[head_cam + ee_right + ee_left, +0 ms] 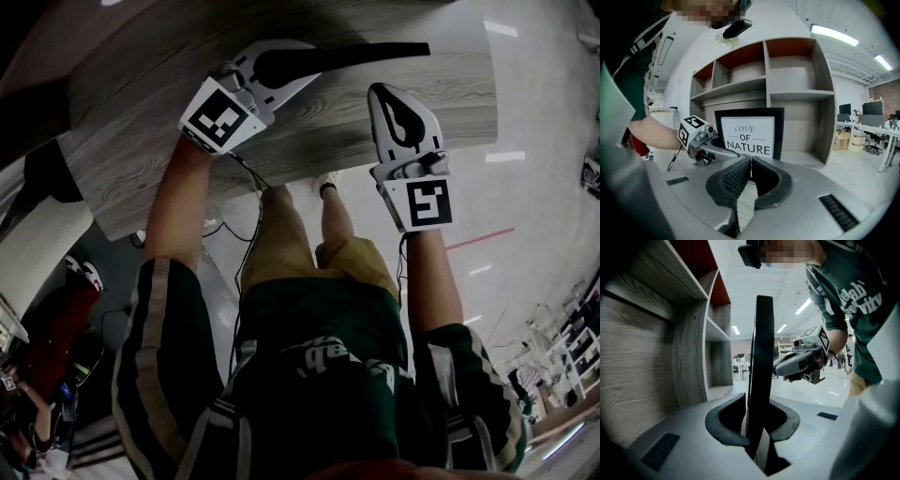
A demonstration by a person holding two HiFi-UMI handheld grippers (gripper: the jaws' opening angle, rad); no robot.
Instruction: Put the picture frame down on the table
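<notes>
The picture frame point(749, 133) is black with a white print reading "LOVE OF NATURE". It stands upright over the wood-grain table point(141, 169), facing my right gripper view. In the head view the picture frame point(347, 54) shows edge-on as a thin dark bar. My left gripper point(281, 70) is shut on the frame's side edge. In the left gripper view the frame point(761, 357) rises as a black slab between the left gripper point(757, 416) jaws. Whether its bottom edge touches the table is hidden. My right gripper point(382, 94) hovers beside it, shut and empty; the right gripper point(751, 161) has its pads meeting.
A wooden shelf unit point(797, 70) with open compartments stands right behind the frame, its side wall point(656, 333) close on the left. The table's front edge point(281, 178) runs just past my legs. Office desks point(876, 126) sit far to the right.
</notes>
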